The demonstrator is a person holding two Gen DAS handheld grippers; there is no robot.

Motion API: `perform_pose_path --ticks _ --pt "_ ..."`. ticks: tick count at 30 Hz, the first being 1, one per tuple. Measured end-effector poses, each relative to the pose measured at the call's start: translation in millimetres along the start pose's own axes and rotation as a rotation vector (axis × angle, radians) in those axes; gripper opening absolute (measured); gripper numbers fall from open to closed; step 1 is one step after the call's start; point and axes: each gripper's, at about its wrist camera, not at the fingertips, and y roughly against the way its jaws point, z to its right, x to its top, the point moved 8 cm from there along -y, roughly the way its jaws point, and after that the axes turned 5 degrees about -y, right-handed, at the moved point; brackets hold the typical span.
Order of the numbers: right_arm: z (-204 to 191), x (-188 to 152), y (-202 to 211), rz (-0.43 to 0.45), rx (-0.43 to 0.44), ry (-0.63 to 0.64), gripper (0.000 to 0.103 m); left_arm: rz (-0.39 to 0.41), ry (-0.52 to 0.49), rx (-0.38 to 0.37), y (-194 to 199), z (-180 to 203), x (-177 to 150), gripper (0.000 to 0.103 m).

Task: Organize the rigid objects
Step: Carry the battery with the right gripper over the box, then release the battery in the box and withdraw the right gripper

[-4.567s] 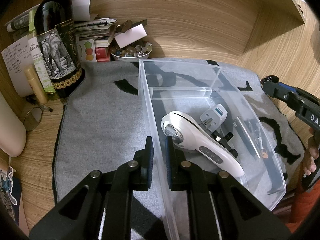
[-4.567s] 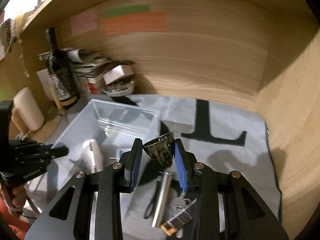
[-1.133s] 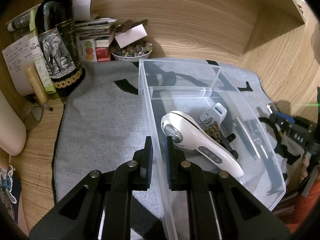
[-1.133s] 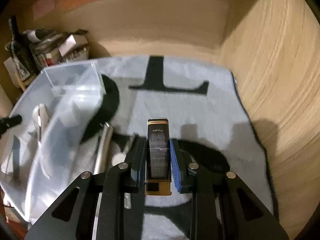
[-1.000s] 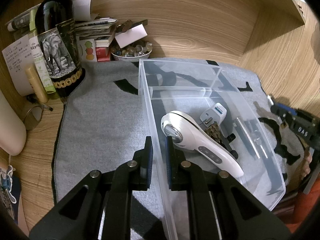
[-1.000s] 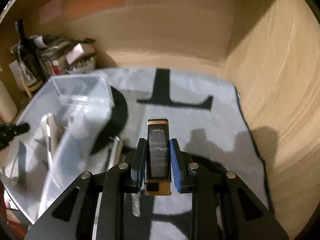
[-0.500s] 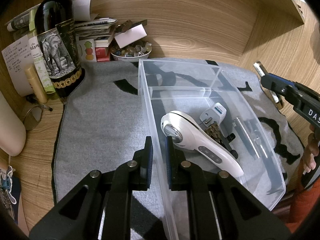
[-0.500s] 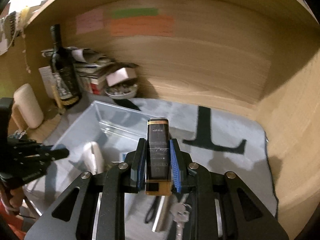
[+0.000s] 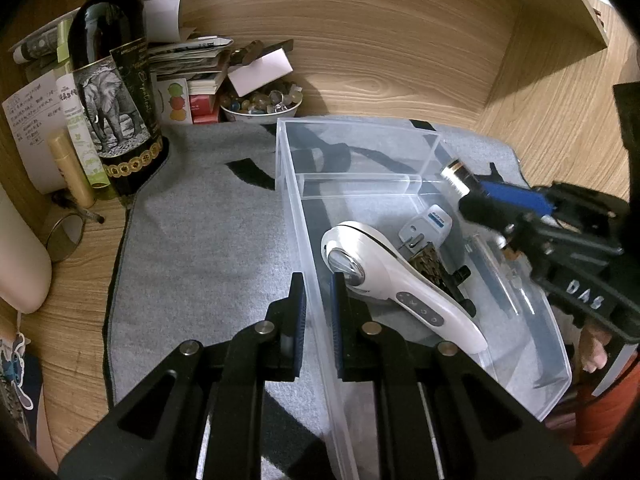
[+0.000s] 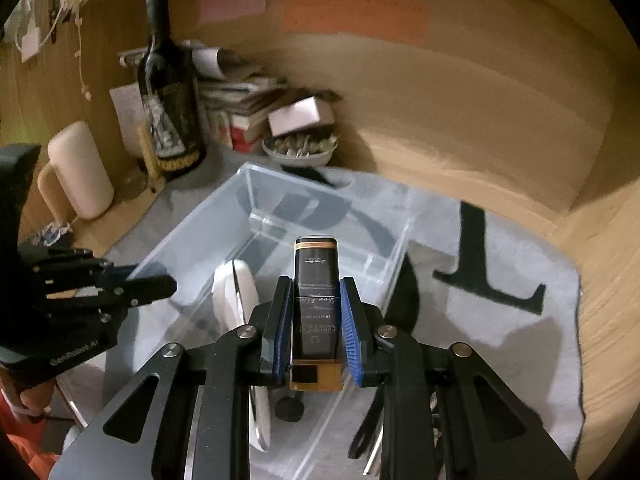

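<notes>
Now: a boxed item carried over the clear bin

Right gripper (image 10: 316, 320) clenched on a slim black-and-gold box (image 10: 316, 300), the blue pads pressing its two long sides; the box stands out ahead of the fingertips and hangs above the clear plastic bin (image 9: 298, 208), just beyond the white handheld device (image 9: 396, 280) that lies inside. Left gripper (image 9: 318, 320) clamped on the bin's near wall, one finger outside, one inside, steadying it.

Handling, as a judgement: the box looks stiff, light and smooth-faced, so a grip across the flat long sides near the middle suits it; a glossy surface could slide if the pads loosen early.

Edges and room: below and ahead of the right fingers, the bin's main compartment already holds the white device, a grey plug adapter (image 9: 426, 226) and a small dark patterned piece (image 9: 427, 264); bare floor remains toward the right wall. Beyond the fingertips a transparent divider (image 9: 360, 178) closes off an unfilled far compartment; its thin upper edge, hard to see, is the likeliest thing to catch the box. Grey mat (image 9: 208, 240) lies open left of the left fingers.
</notes>
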Motion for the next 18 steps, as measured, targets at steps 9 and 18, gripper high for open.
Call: perform_pose_path --ticks 9,18 --pt "-9 -11 -20 -0.072 0.016 0.026 0.022 0.0 0.001 0.0 0 0 0 0.01" --pt "-11 -13 -20 -0.081 0.015 0.038 0.022 0.0 0.0 0.001 0 0 0 0.01"
